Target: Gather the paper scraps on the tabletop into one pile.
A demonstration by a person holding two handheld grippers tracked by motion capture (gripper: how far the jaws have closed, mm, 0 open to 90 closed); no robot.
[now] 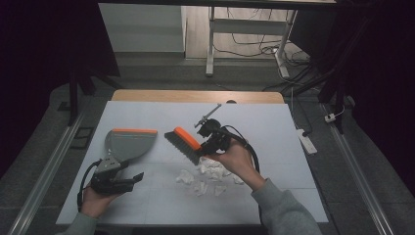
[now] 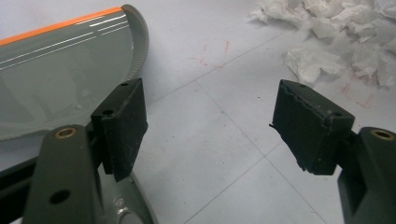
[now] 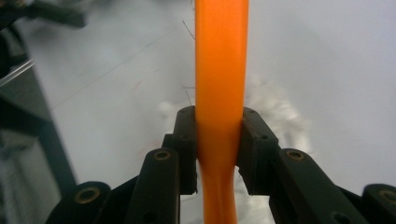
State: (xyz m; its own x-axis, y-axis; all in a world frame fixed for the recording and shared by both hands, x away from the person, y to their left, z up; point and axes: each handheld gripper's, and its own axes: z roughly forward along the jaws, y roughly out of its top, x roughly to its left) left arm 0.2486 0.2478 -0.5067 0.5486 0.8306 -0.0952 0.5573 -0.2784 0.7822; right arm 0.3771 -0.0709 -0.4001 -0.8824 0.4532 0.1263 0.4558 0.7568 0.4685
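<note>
High view showed the right hand-held gripper (image 1: 208, 147) clamping the brush (image 1: 183, 143) above the paper scraps (image 1: 205, 177); the left hand-held gripper (image 1: 128, 178) gaped empty beside the dustpan (image 1: 128, 143). Next, I judged: sweep scraps toward it.

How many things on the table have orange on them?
2. The dustpan with an orange edge lies at the left, by the left gripper. The brush with an orange handle is mid-table, clamped in the right gripper.

one dustpan (image 1: 128, 142) and one brush (image 1: 184, 144) are on view. one heap of torn white paper scraps (image 1: 206, 177) lies on the one desk (image 1: 274, 127). two tools: left tool (image 1: 139, 177), right tool (image 1: 204, 147).
</note>
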